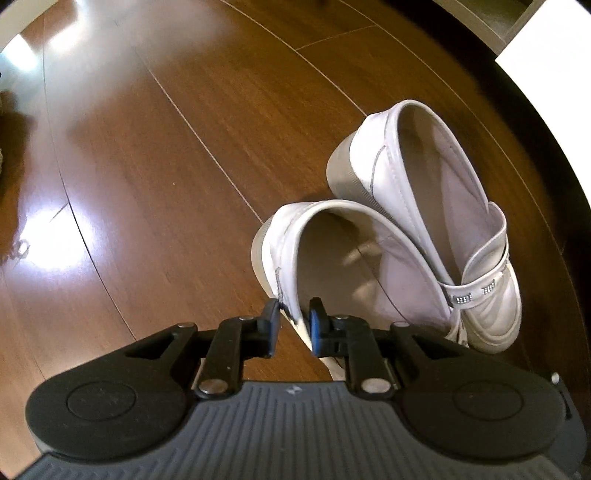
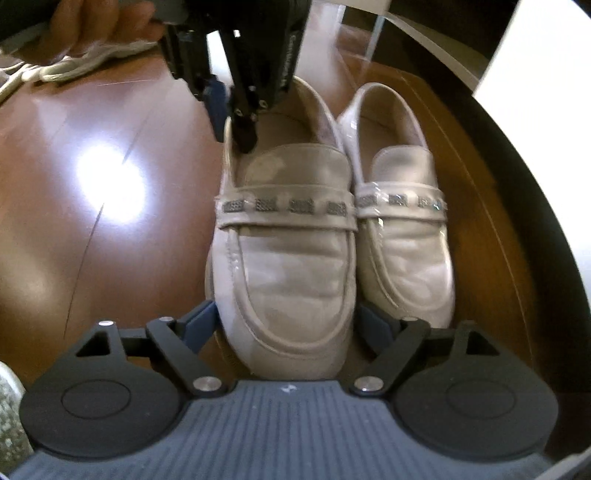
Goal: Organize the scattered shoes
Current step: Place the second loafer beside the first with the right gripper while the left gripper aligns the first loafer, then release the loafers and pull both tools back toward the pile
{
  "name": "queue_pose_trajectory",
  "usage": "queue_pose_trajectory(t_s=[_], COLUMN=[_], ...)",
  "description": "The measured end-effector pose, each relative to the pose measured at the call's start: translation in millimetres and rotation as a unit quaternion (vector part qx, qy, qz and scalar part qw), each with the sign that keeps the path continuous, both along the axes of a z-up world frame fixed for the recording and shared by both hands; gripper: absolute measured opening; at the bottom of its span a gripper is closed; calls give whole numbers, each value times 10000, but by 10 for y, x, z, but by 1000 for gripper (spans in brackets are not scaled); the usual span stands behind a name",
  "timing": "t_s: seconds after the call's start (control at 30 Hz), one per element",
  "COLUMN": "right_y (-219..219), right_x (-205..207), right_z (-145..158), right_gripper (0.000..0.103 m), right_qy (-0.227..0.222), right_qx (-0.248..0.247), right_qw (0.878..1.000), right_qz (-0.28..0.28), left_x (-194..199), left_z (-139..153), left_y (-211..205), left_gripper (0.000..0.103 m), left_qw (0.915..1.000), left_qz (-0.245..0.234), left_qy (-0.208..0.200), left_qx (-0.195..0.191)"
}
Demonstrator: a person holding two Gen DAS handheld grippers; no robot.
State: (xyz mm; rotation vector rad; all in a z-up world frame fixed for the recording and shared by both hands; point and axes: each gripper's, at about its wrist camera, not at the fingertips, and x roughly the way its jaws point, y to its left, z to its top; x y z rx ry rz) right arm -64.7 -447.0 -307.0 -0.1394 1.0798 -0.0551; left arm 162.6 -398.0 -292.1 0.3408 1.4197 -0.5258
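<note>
Two pale loafers with metal-trimmed straps stand side by side on the wooden floor, toes toward the right wrist camera. My left gripper (image 1: 293, 314) points down and is shut on the side wall of the collar of the left loafer (image 1: 369, 266). The right wrist view shows the same left gripper (image 2: 234, 129) at the rim of that left loafer (image 2: 288, 273). My right gripper (image 2: 287, 314) straddles this shoe's toe with jaws wide, pads just beside the toe's sides. The second loafer (image 2: 406, 258) leans against the first, and its heel end (image 1: 424, 166) lies farther from the left wrist camera.
A white panel (image 2: 535, 74) and a dark curved edge (image 2: 517, 206) lie close on the right of the shoes. A hand (image 2: 103, 29) and white cords (image 2: 55, 70) are at the upper left. A speckled object (image 2: 9, 413) sits at the lower left. Bare floor (image 1: 147, 166) spreads left.
</note>
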Motion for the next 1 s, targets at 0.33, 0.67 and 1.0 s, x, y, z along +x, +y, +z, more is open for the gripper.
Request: queue_pose_trajectory(t_s=[0.33, 0.67, 1.0], right_y=[3, -181, 39], right_x=[-90, -362, -568], right_z=[58, 938, 1829], right_gripper=[74, 83, 83], right_qy=[0, -196, -460], right_qx=[-7, 1436, 1472], right_qw=[9997, 9639, 9603], right_qz=[-264, -2233, -2326], left_x=[-62, -618, -1147], left_z=[168, 1265, 2233], left_y=[68, 637, 1049], left_gripper=[30, 55, 60], left_qw=[10000, 9815, 9663], left_qz=[-29, -1291, -1336], left_qy=[-33, -1413, -2183], left_qx=[-54, -86, -278])
